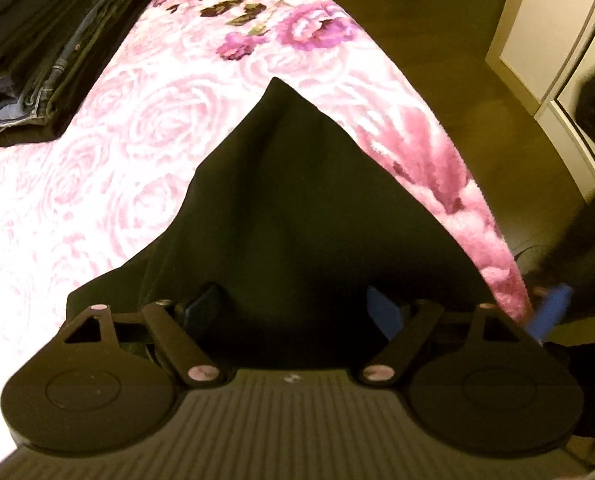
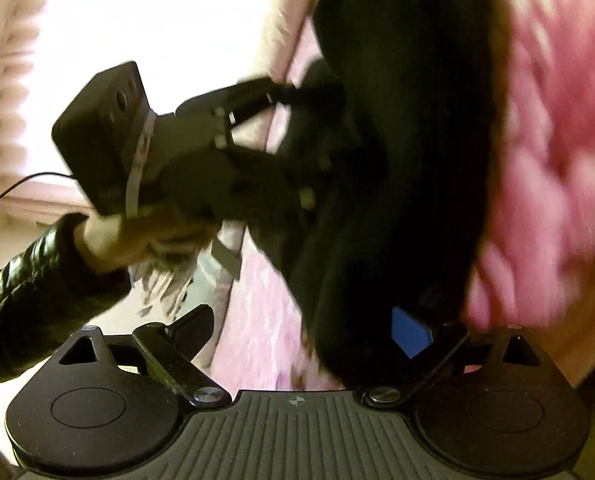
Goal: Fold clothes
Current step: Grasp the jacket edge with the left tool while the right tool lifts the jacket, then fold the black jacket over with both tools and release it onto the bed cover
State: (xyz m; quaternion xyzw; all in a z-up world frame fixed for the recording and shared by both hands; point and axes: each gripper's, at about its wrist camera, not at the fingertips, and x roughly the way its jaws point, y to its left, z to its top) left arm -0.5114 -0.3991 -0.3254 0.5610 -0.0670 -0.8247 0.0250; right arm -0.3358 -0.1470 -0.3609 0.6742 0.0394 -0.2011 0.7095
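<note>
My left gripper has its two fingers spread wide, and the black fabric garment bunches up between them and over their tips, so I cannot tell whether they pinch the cloth or simply sit under it. The garment rises to a point over the pink rose-patterned fleece blanket that covers the bed, lying close to the blanket's right edge, where the dark wooden floor begins. At the blanket's far left corner sits a stack of folded dark clothes and jeans, well apart from the garment. In my right wrist view, heavily blurred, my right gripper also stands spread, one blue finger pad showing beside a hanging fold of the same black cloth; whether that pad grips the fabric I cannot tell. Across from it I see the left gripper's body, held by a hand in a shiny black padded sleeve, its tips buried in the garment above the blanket.
</note>
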